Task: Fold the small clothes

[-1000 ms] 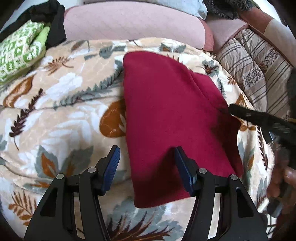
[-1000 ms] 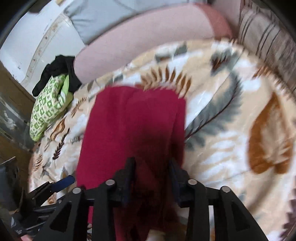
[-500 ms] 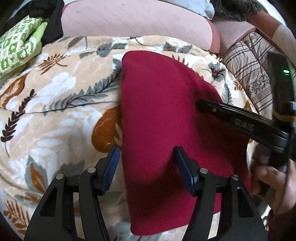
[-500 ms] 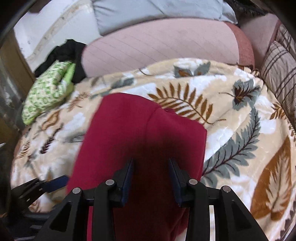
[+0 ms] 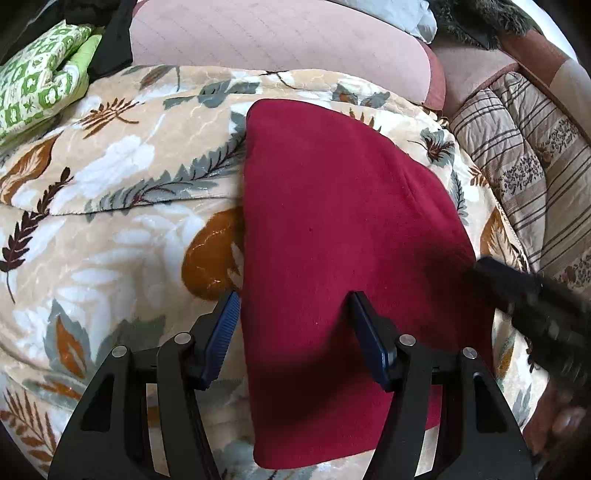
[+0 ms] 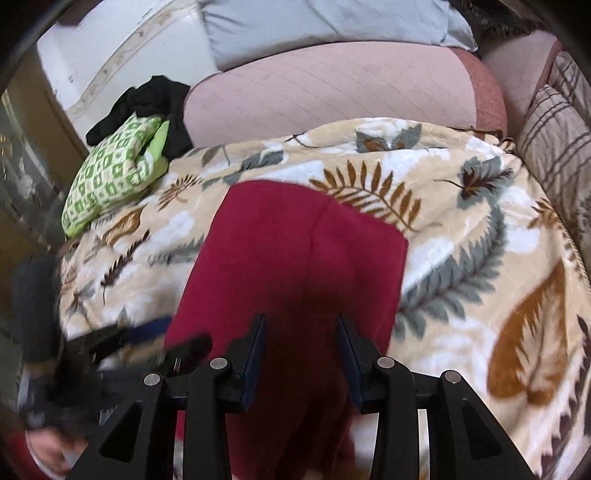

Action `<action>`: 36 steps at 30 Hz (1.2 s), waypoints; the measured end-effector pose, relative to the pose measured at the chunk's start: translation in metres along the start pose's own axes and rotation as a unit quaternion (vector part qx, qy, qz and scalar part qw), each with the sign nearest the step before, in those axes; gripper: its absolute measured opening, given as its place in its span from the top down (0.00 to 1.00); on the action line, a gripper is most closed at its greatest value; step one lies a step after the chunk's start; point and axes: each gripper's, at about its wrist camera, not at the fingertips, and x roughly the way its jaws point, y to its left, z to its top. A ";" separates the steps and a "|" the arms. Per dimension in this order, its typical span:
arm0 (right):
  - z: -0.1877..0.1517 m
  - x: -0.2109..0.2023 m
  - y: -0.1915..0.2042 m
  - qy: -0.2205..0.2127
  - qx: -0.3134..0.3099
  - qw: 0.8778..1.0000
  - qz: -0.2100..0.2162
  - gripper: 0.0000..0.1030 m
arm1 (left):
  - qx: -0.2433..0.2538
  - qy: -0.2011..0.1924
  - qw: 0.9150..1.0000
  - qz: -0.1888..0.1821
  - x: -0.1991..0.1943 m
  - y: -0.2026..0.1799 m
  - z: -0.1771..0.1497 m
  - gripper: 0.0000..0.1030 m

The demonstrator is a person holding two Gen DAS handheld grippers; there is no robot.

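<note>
A dark red garment (image 5: 332, 240) lies folded in a long flat strip on a leaf-patterned blanket (image 5: 110, 221). My left gripper (image 5: 291, 317) is open and empty, hovering over the garment's near left edge. In the right wrist view the same garment (image 6: 295, 258) runs away from my right gripper (image 6: 301, 339), which is open above its near end. The right gripper also shows blurred at the right edge of the left wrist view (image 5: 532, 306). The left gripper shows blurred at the lower left of the right wrist view (image 6: 122, 343).
A green patterned cloth (image 6: 110, 173) and a black garment (image 6: 155, 99) lie at the far left of the blanket. A pink cushion (image 6: 332, 92) and grey pillow (image 6: 314, 26) sit behind. Striped bedding (image 5: 524, 166) lies to the right.
The right gripper has pulled back off the middle of the garment toward its near right side. The left gripper stayed open over the near left edge.
</note>
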 end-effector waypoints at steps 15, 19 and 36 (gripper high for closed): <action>-0.021 0.001 -0.014 -0.013 0.036 0.999 -0.018 0.59 | -0.005 0.000 1.000 0.004 -0.005 0.002 -0.001 0.36; -0.006 -0.013 -0.003 -0.041 0.024 0.999 -0.013 0.59 | -0.008 -0.009 1.000 0.012 -0.013 0.004 -0.003 0.36; -0.010 0.057 -0.065 0.012 0.148 0.986 0.074 0.27 | -0.081 0.045 0.987 -0.129 0.039 0.030 0.014 0.21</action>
